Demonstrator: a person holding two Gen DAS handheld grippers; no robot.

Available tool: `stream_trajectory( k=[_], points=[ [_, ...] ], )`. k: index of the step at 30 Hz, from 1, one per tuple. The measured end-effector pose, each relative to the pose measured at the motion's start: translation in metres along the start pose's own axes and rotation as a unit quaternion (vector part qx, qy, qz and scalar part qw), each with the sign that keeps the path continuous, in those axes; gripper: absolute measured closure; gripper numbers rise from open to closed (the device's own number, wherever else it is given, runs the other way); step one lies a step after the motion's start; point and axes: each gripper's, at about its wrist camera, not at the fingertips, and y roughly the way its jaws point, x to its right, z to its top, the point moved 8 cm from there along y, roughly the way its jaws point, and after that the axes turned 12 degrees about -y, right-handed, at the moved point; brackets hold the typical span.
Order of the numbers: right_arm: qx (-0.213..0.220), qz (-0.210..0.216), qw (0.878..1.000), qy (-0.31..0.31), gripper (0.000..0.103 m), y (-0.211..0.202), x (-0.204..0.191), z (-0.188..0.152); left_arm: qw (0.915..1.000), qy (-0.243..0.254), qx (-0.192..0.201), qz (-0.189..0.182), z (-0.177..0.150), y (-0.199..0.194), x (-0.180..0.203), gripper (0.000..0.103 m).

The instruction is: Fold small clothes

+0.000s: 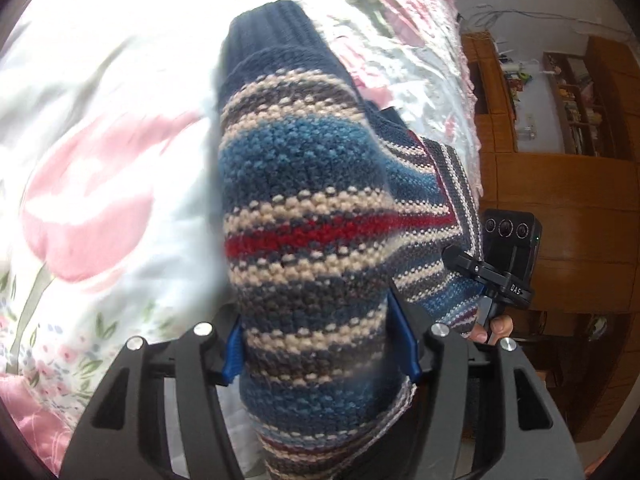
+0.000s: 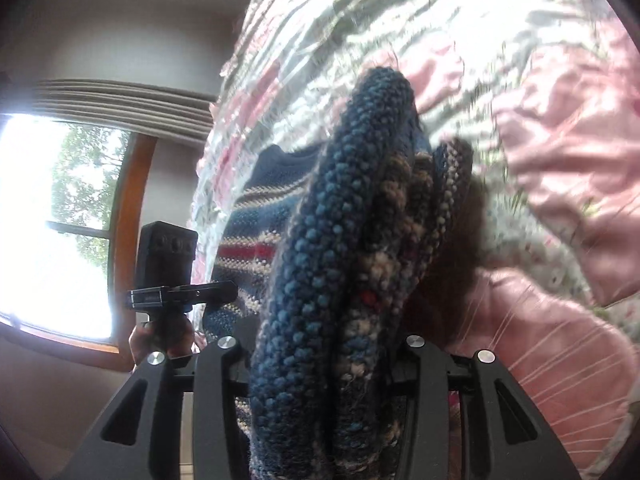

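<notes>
Striped knit sweater (image 1: 304, 216) lifted above a floral bedspread (image 1: 100, 184); left tongs (image 1: 320, 356) and right tongs (image 2: 320, 364) each clamped on a bunched fold.

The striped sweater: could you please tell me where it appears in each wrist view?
Left wrist view: the striped sweater fills the centre, clamped at the bottom.
Right wrist view: it bunches up the centre, more spreading at left.
Shared landmark: the floral bedspread behind it.
</notes>
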Motion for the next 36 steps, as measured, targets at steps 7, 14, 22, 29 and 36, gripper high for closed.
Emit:
stream_trajectory(
  k=[7, 14, 22, 29, 36],
  points=[
    [0.039, -0.093, 0.994, -0.031, 0.035, -0.06, 0.013, 0.021, 0.9943, 0.017, 0.104, -0.018, -0.014, -0.066, 0.0, 0.027],
    [0.052, 0.019, 0.998, -0.019, 0.057, -0.031, -0.02, 0.074, 0.9809, 0.07, 0.074, -0.166, -0.045, -0.059, 0.059, 0.026],
    [0.063, 0.044, 0.994, 0.078, 0.101, -0.006, 0.05, 0.072, 0.9752, -0.02, 0.044, -0.216, -0.039, -0.03, 0.005, 0.061],
    [0.036, 0.123, 0.992, -0.01, 0.083, -0.026, -0.047, 0.006, 0.9695, 0.032, 0.06, -0.235, -0.092, -0.053, 0.03, 0.023],
    [0.05, 0.036, 0.998, 0.033, 0.102, -0.023, 0.004, -0.015, 0.9695, -0.02, 0.049, -0.239, -0.095, -0.032, -0.005, 0.035]
  ],
)
